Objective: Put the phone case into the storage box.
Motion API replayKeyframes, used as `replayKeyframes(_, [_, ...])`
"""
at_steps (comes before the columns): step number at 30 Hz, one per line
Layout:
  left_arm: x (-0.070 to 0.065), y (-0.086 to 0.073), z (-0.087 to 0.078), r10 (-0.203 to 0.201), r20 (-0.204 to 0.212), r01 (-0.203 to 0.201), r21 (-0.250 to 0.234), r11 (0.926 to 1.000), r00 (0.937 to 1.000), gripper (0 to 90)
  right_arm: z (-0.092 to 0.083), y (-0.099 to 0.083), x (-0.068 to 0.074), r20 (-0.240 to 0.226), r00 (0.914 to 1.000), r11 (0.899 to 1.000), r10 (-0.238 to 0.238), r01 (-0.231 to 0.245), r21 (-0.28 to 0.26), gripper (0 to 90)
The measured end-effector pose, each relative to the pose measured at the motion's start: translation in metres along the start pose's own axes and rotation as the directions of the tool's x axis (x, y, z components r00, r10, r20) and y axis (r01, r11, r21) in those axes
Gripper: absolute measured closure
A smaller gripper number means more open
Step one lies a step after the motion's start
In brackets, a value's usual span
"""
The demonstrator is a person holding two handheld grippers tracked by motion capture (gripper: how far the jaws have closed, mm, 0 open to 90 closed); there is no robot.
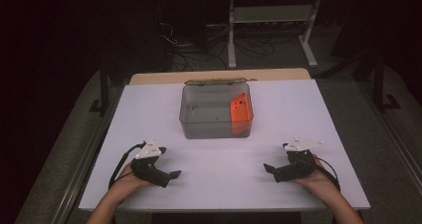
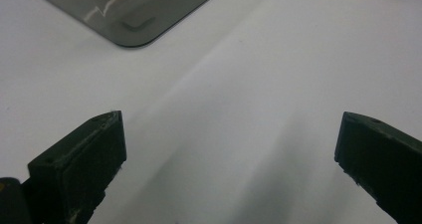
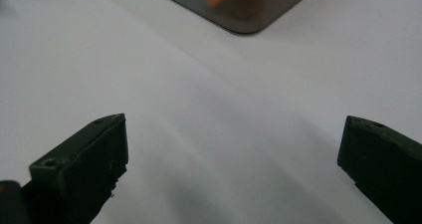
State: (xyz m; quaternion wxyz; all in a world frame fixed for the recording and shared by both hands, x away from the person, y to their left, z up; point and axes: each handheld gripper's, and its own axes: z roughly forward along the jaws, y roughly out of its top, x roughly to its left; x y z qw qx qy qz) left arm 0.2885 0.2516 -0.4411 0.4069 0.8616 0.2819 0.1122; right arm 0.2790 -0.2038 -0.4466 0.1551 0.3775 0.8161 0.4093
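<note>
We rest both grippers low on the white worktop (image 1: 219,159), left gripper (image 1: 171,175) and right gripper (image 1: 268,168) with fingers wide apart, empty. The clear plastic box (image 1: 216,112) holding an orange piece (image 1: 239,112) sits centred ahead. We should probably approach it evenly from both sides.

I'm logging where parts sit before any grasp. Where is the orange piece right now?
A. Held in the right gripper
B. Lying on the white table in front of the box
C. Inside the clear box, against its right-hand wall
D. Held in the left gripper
C: the orange piece leans inside the clear box at its right-hand wall, and both grippers rest open on the table, holding nothing.
</note>
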Motion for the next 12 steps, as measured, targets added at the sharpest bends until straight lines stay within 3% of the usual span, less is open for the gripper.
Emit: replayKeyframes(12, [-0.0005,0.0005,0.0011,0.006,0.006,-0.006,0.003,1.0,1.0,0.0,-0.0039,0.0008,-0.0002,0.002,0.9999,1.0,-0.013,0.013,-0.016,0.0])
